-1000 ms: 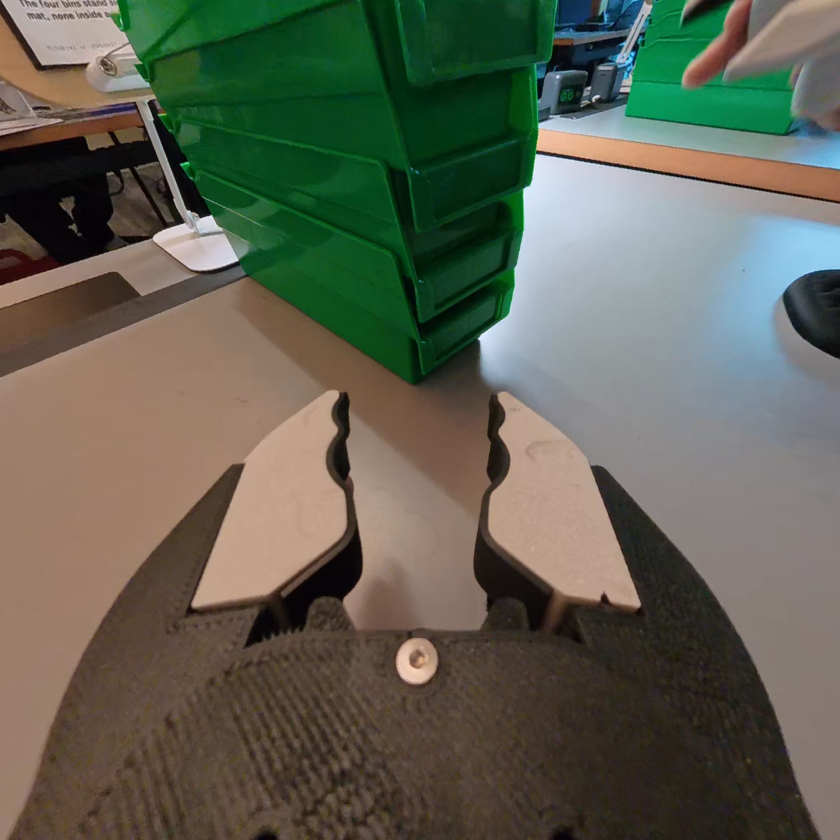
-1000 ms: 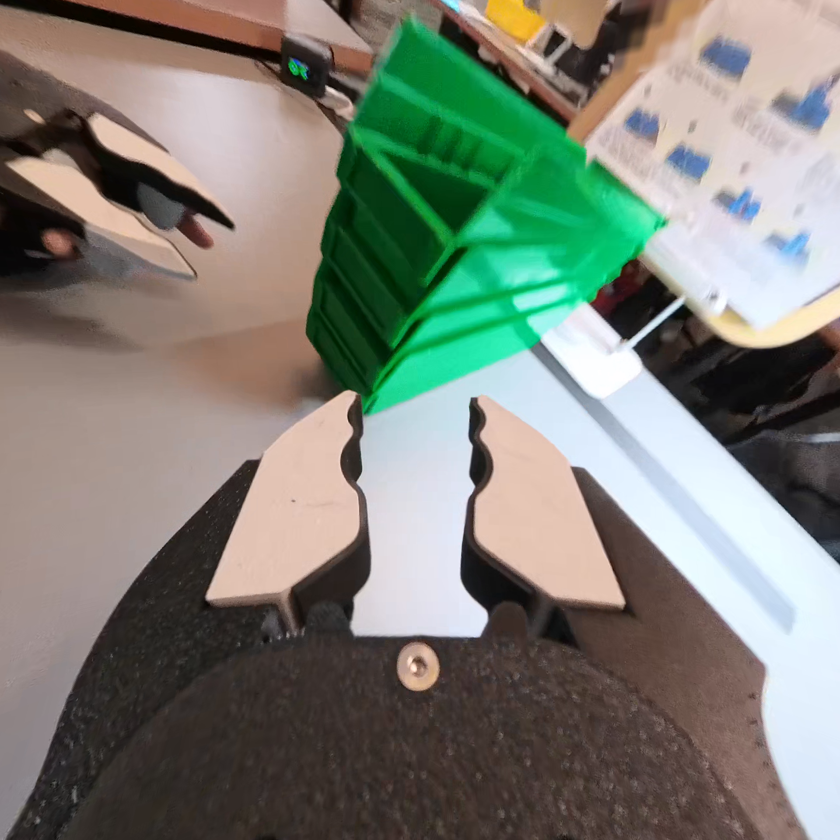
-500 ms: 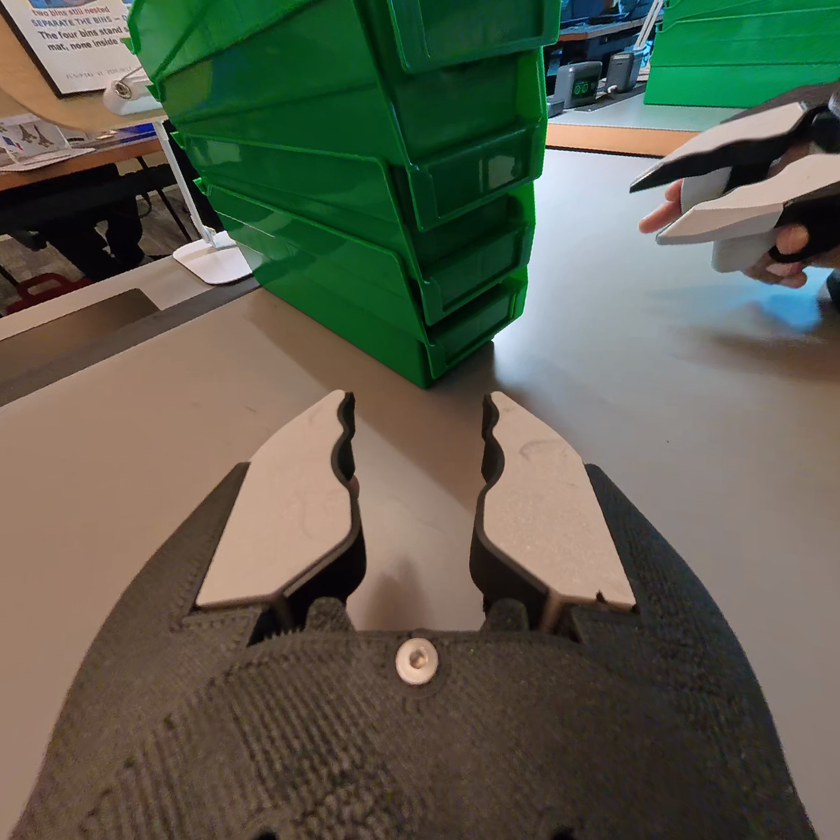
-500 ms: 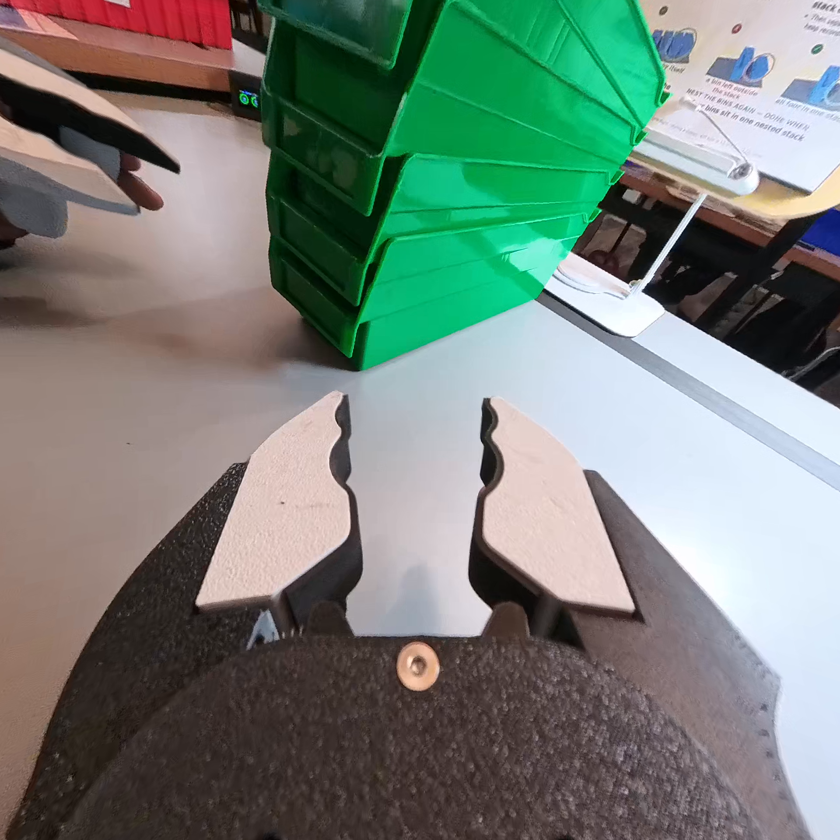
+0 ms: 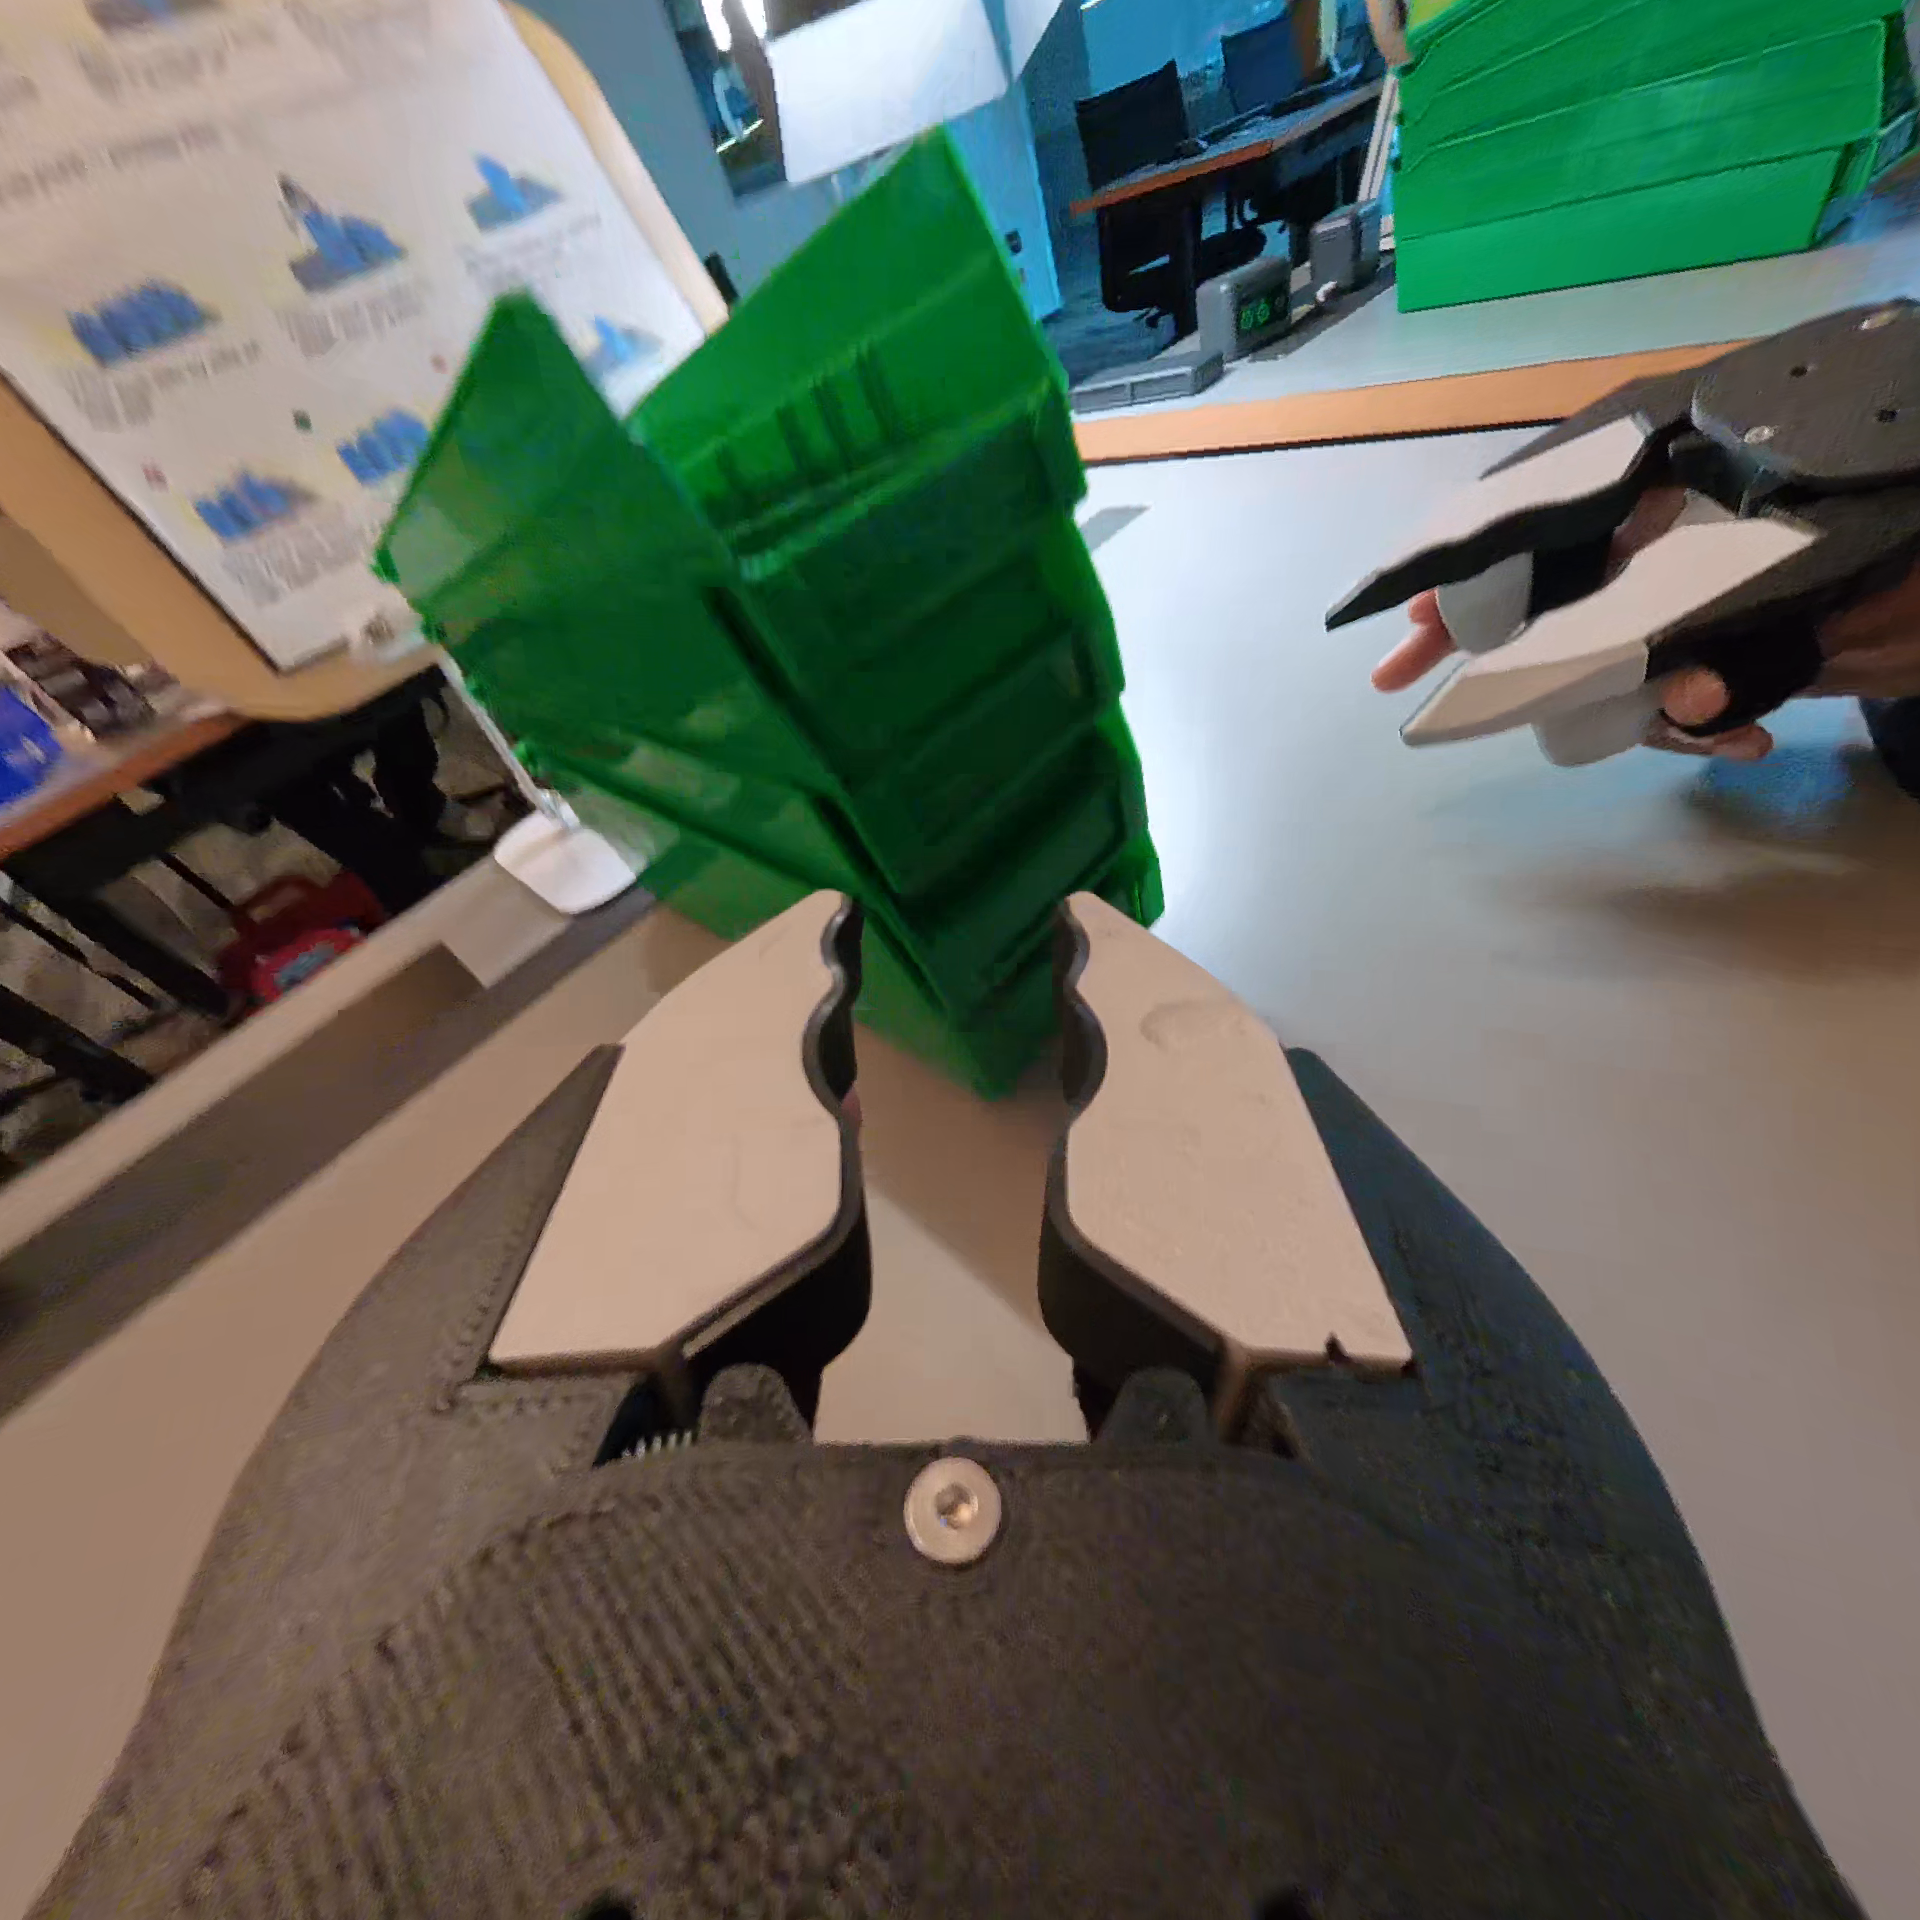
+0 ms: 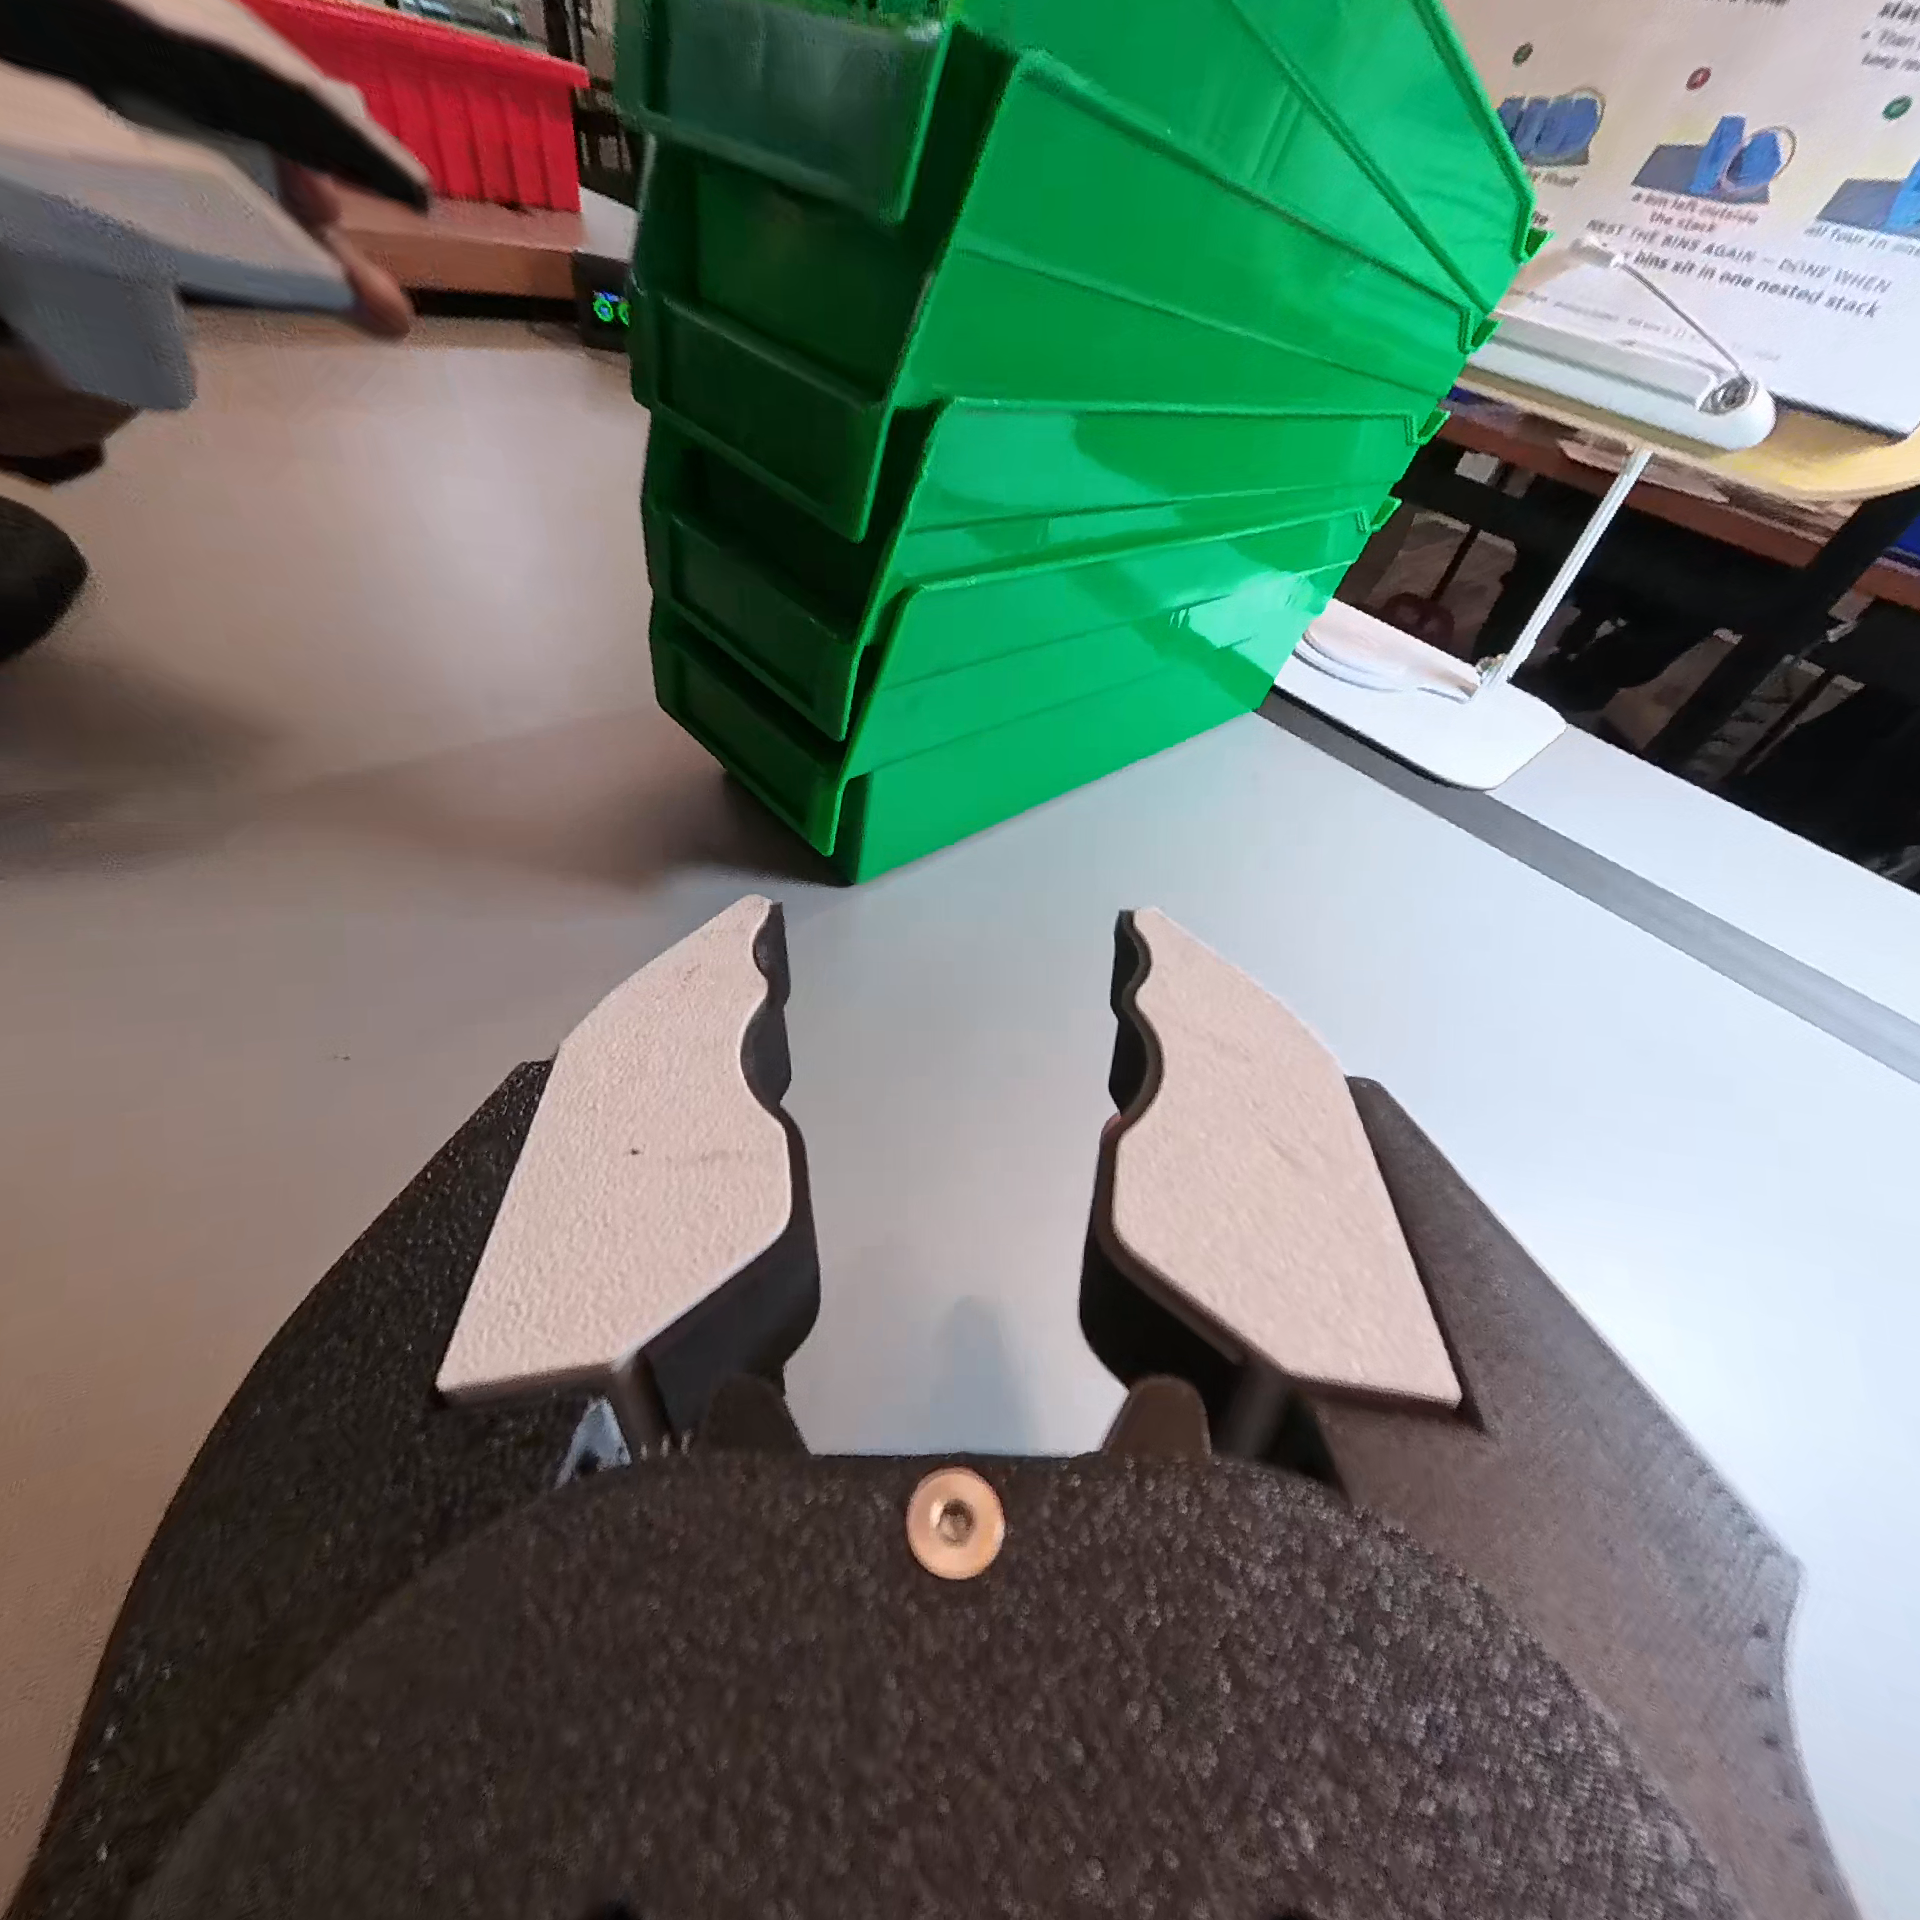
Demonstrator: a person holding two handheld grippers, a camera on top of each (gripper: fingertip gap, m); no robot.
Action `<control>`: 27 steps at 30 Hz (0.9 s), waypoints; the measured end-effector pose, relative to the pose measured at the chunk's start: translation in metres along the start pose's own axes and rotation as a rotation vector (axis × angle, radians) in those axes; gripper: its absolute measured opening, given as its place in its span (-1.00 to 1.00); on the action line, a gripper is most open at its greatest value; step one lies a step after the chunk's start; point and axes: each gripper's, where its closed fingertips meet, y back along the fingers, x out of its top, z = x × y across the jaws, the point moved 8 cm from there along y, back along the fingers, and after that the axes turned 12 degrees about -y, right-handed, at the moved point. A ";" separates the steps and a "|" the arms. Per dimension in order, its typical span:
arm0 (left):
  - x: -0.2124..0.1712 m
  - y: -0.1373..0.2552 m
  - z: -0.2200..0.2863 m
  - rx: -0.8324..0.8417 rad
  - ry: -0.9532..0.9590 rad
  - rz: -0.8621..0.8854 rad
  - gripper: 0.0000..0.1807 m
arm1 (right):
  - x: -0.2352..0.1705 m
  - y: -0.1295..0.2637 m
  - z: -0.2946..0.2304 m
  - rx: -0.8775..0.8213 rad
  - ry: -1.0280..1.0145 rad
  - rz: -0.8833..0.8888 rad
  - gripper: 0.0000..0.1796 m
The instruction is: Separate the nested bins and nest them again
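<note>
Across a wide grey tabletop (image 6: 1455,1039) in a workshop room stands the nested stack of green bins (image 6: 1018,499), beside a white lamp base (image 6: 1455,727). Behind it leans an instruction board (image 5: 208,312) carrying printed text and blue pictures. Both the left gripper (image 5: 956,935) and right gripper (image 6: 951,914) hover with fingers apart, empty.

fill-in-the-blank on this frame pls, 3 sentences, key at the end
1. The nested bins are coloured ____.
2. The stack rests on the ____.
3. The left gripper and the right gripper are both ____, holding nothing.

Missing words: green; table; open
</note>
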 end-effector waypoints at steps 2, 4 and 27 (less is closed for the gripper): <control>0.023 -0.007 -0.009 -0.032 -0.062 -0.020 -0.62 | 0.002 0.003 -0.003 0.018 0.004 0.018 -0.32; 0.046 -0.016 -0.019 -0.049 -0.150 -0.062 -0.59 | 0.005 0.006 -0.006 0.036 0.016 0.033 -0.31; 0.082 -0.128 -0.021 -0.503 -0.645 -0.806 -0.58 | 0.031 0.031 -0.011 -0.030 -0.012 0.126 -0.28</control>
